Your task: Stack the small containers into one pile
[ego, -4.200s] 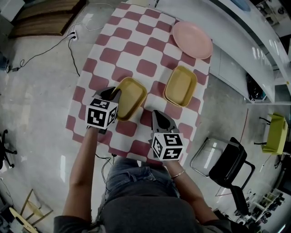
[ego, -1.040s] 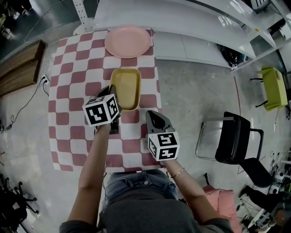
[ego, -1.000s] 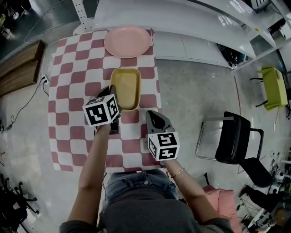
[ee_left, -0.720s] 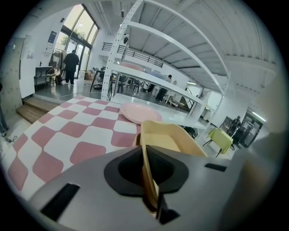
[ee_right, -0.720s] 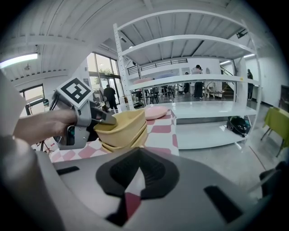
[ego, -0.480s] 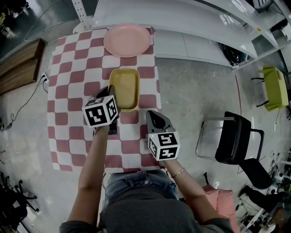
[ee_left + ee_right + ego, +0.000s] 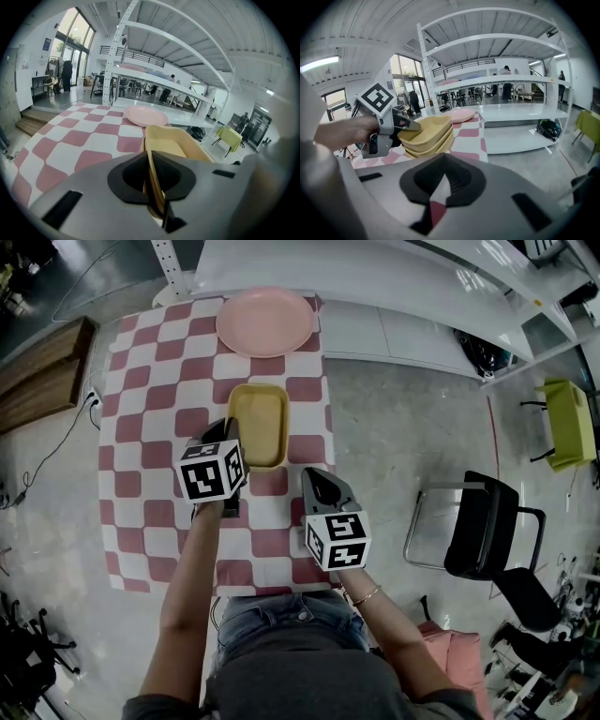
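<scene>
Both yellow containers (image 7: 258,423) now sit nested in one pile; seconds ago they lay apart on the table (image 7: 141,427). That pile stands close to the table's right edge, with open checkered room to its left and the pink plate (image 7: 265,322) clear beyond it. From overhead it reads as one tray; the right gripper view shows the stacked rims side-on. Left hand-held gripper (image 7: 231,432) is angled down, pinching the pile's near rim. Right hand-held gripper (image 7: 319,476) hovers just behind it, jaws together, nothing between them.
</scene>
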A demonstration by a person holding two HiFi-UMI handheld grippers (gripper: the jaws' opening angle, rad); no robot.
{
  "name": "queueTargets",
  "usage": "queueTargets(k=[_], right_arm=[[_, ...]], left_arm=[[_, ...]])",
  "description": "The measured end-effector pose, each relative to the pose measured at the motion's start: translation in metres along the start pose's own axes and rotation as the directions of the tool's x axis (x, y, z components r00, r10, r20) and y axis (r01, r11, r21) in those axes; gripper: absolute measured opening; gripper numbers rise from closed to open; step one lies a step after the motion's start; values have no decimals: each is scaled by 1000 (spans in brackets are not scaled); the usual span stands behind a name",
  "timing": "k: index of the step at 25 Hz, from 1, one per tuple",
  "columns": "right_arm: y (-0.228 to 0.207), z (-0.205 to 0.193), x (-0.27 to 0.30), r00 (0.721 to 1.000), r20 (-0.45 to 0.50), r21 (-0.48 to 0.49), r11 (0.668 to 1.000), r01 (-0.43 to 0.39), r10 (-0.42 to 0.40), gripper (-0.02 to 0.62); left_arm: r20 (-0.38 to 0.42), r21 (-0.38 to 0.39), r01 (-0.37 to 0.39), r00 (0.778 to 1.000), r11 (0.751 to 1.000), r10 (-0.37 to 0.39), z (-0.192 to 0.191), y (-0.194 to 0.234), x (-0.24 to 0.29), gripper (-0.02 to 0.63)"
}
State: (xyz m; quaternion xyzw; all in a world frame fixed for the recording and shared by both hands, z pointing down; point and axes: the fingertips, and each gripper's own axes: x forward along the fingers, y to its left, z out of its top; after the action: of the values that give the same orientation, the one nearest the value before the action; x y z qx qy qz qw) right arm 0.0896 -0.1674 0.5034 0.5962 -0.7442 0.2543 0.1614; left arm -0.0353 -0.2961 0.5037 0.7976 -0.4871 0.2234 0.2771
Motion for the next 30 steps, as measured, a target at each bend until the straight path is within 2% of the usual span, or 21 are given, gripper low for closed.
queueTargets(k=[7,13,18,26,30], right_arm=[[2,1,0,1000,3,-2,1000,5,-5,11],[8,4,-2,1000,16,-4,1000,8,-7,11],[16,9,-5,999,36,-9,1000,13,-13,11],[28,15,-17,997,66,-18,999,35,-33,11],[37,20,-24,995,90,-24,999,43,-40,11]], left_arm=[[11,36,29,1000,999,-29,-1,-3,0,31],[41,40,53,998,998,-55,-1,-3,-8,83],[60,63,50,997,997,-54,0,1,-19,95],[113,79,66,991,995,-75,8,5,-47,93],[140,84,71,987,994,-83,7,9,-64,63]])
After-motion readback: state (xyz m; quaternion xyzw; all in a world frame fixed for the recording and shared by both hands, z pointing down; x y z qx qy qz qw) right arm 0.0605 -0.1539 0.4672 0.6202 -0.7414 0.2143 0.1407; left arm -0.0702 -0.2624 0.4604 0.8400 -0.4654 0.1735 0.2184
